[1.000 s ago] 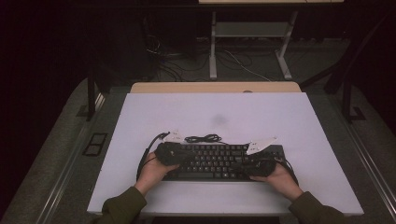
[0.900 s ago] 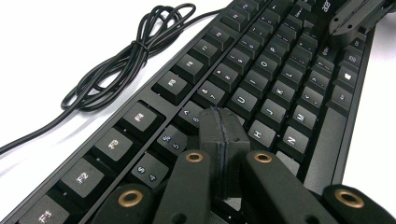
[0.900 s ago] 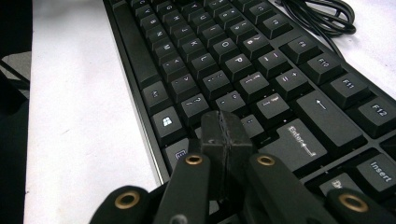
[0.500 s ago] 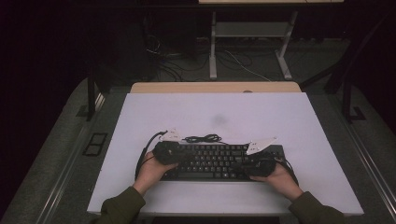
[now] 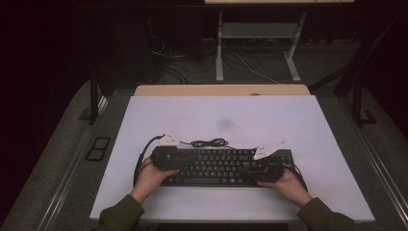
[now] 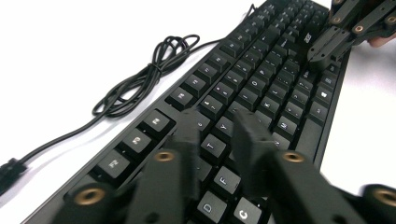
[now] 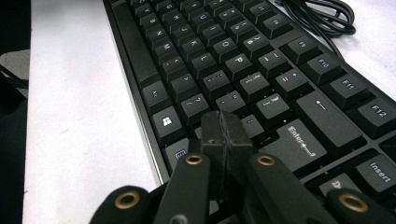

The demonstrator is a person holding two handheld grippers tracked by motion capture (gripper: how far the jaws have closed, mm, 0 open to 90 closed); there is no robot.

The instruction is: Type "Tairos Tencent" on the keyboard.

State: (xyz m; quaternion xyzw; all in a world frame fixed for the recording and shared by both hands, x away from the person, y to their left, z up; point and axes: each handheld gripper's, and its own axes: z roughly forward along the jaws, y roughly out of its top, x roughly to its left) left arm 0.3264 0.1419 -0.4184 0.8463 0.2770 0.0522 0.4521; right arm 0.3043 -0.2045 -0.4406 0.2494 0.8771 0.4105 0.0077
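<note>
- Since the earlier frame: left gripper [image 6: 217, 128] jaws just parted from pressed together to a narrow gap; nothing pinched between them, keys visible through the gap.
- Hands, right gripper and keyboard unchanged in place on the table.
- Black keyboard [image 5: 226, 166] lying flat near the front edge of the white table [image 5: 298, 120], long side across the person's front.
- Left gripper [image 5: 166, 156] over the keyboard's left end, tips hovering low above the letter rows near T and F; contact with keys not determinable.
- Right gripper [image 7: 226, 130] over the keyboard's right end [image 5: 269, 171], jaws pressed together, tip just above or on the keys beside Enter.
- Keyboard cable [image 5: 209, 143] coiled loosely on the table just behind the keyboard, its plug end [image 6: 9, 170] lying left in the left gripper view.
- Each gripper held in one hand, sleeves entering from the bottom edge.
</note>
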